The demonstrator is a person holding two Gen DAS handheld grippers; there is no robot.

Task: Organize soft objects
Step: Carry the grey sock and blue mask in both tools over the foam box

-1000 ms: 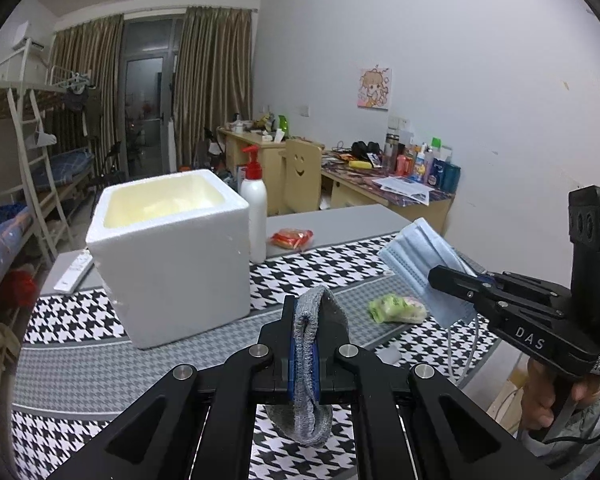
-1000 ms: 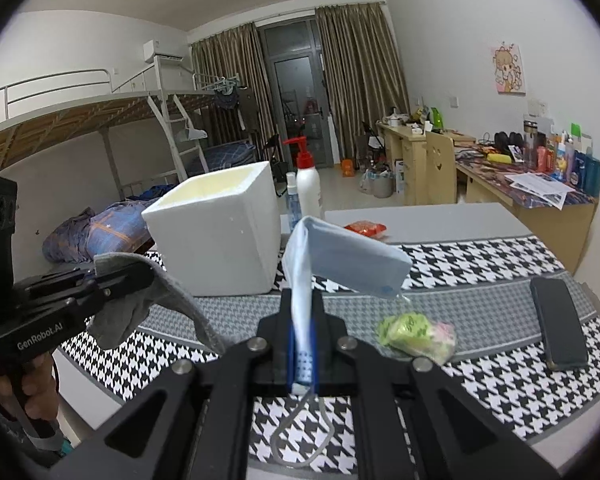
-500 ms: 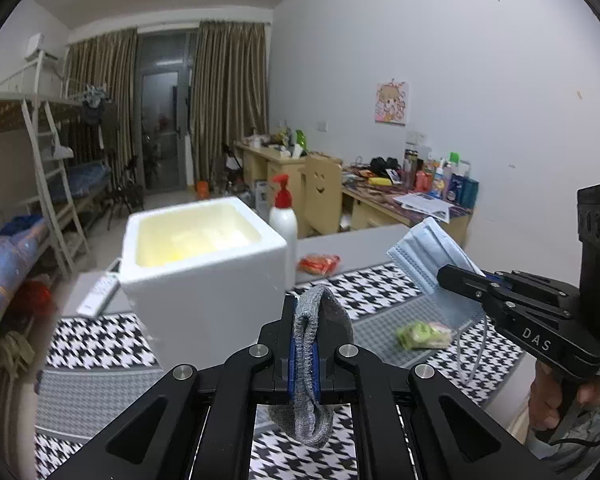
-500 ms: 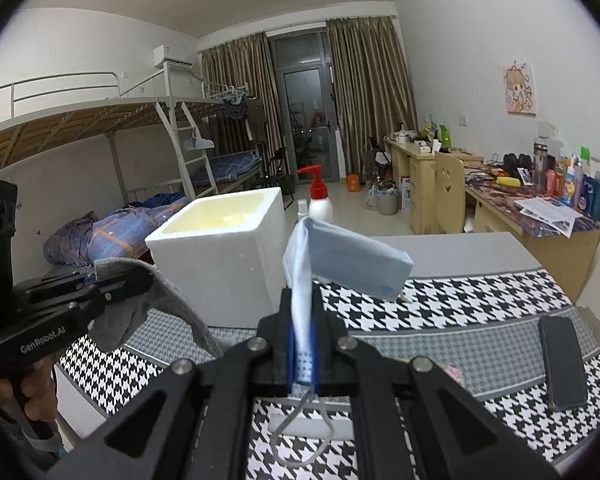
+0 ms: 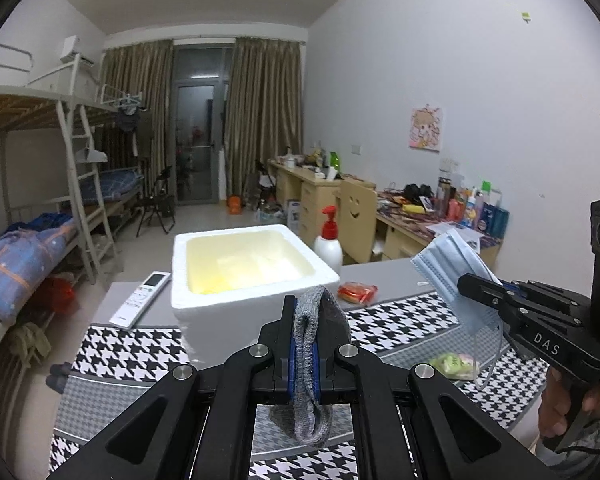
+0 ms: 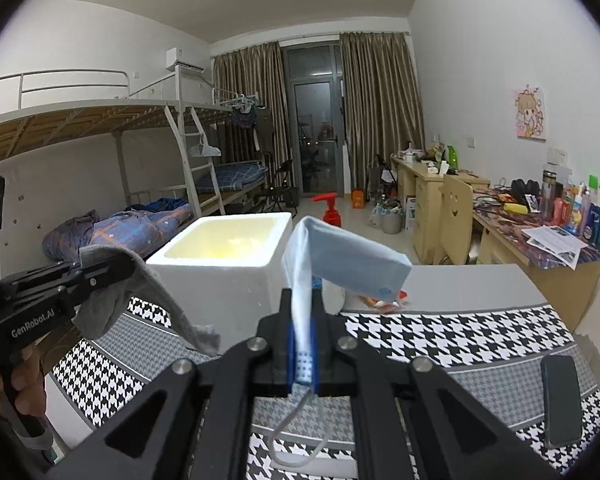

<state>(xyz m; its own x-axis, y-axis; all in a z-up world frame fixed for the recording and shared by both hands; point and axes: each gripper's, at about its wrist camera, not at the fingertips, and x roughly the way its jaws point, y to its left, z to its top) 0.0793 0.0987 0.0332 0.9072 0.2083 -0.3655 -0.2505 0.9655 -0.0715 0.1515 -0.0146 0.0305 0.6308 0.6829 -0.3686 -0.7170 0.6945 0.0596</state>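
Grey sock [image 5: 306, 344] and blue mask [image 6: 340, 260] held clamped.

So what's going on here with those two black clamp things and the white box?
A person is tidying soft things with a hand-held gripper in each hand. The left gripper is shut on a grey sock, and the right gripper is shut on a blue face mask. Both are held in the air above the checked table, just in front of the open white foam box. Nothing soft is in the box yet, as far as can be seen. A small green packet lies on the table.
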